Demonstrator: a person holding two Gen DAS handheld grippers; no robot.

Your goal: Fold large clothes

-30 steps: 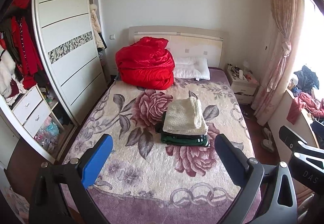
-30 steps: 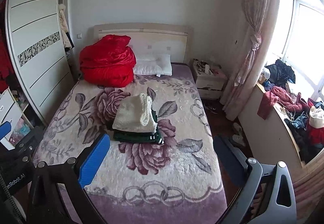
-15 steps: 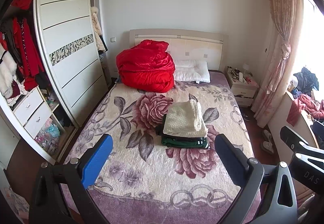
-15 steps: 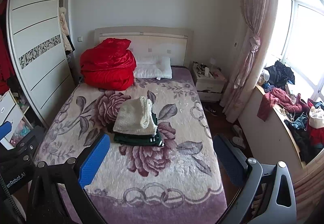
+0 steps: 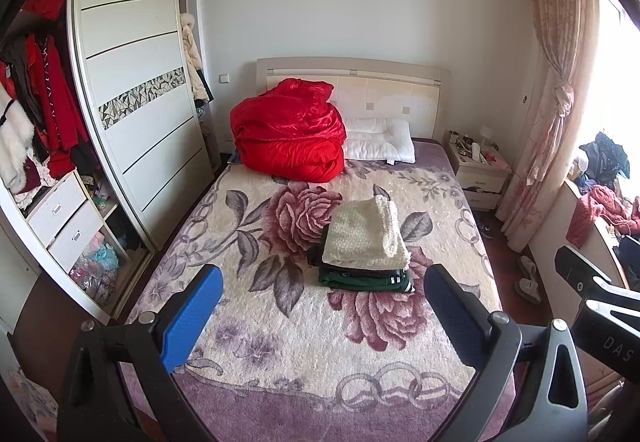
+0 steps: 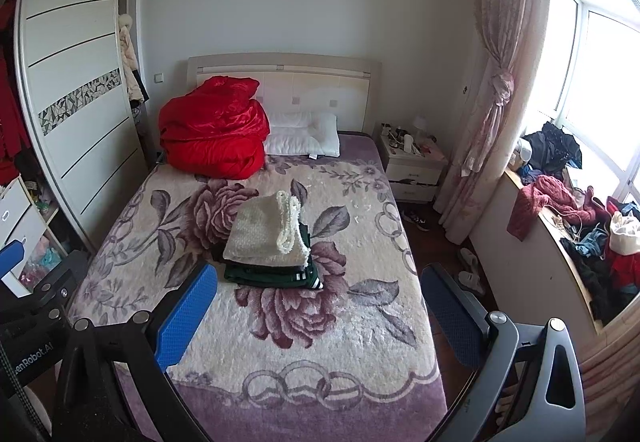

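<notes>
Bed (image 5: 280, 362) with rose-patterned blanket, viewed from beyond its foot. The landmark is the folded stack (image 5: 362, 254) at mid-bed: a cream knit top (image 5: 366, 232) squared over dark green garments (image 5: 362, 279), its long axis running toward the headboard. A red quilt (image 5: 288, 134) lies behind the stack at the head of the bed, and a white pillow (image 5: 378, 140) lies beside the quilt. Left tongs (image 5: 320, 314) and right tongs (image 6: 316, 312) both hang well short of the stack, jaws spread wide, gripping nothing. The stack lies straight ahead between both pairs' fingers, neither pair being clearly nearer. A heap of unfolded clothes (image 6: 580, 218) on the window ledge, far right of the stack, is probably the next supply.
</notes>
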